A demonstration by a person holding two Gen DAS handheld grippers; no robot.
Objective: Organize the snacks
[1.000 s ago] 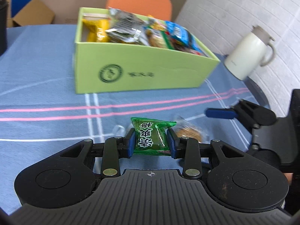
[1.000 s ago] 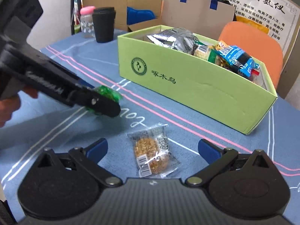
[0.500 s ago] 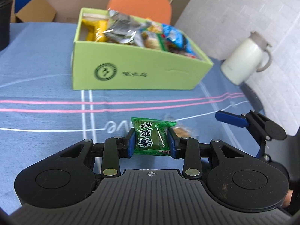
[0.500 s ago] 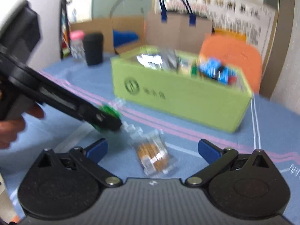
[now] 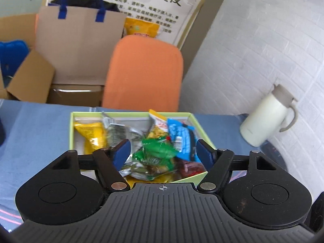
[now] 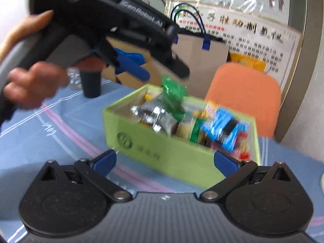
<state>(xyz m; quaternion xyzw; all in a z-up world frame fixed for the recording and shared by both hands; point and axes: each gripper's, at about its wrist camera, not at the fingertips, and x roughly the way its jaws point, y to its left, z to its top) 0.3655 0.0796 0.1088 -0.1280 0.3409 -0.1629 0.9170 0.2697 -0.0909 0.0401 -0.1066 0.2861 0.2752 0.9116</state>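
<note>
The green snack box (image 5: 200, 125) (image 6: 162, 151) holds several snack packets. My left gripper (image 5: 163, 151) is open above the box's near end, also seen from the side in the right wrist view (image 6: 162, 70). The green snack packet (image 5: 158, 147) (image 6: 172, 93) is free of the fingers and lies on or just over the pile of packets in the box. My right gripper (image 6: 165, 160) is open and empty, a little above the table in front of the box. The orange biscuit packet is out of view.
A white kettle (image 5: 267, 119) stands at the table's right edge. An orange chair (image 5: 143, 73) is behind the box. A black cup (image 6: 92, 85) stands at the far left. Cardboard boxes and a paper bag (image 5: 81, 46) sit beyond the blue tablecloth (image 6: 60, 133).
My left gripper rose, moved over the box and opened, letting go of the green packet. My right gripper lifted and tilted up, so the biscuit packet left its view.
</note>
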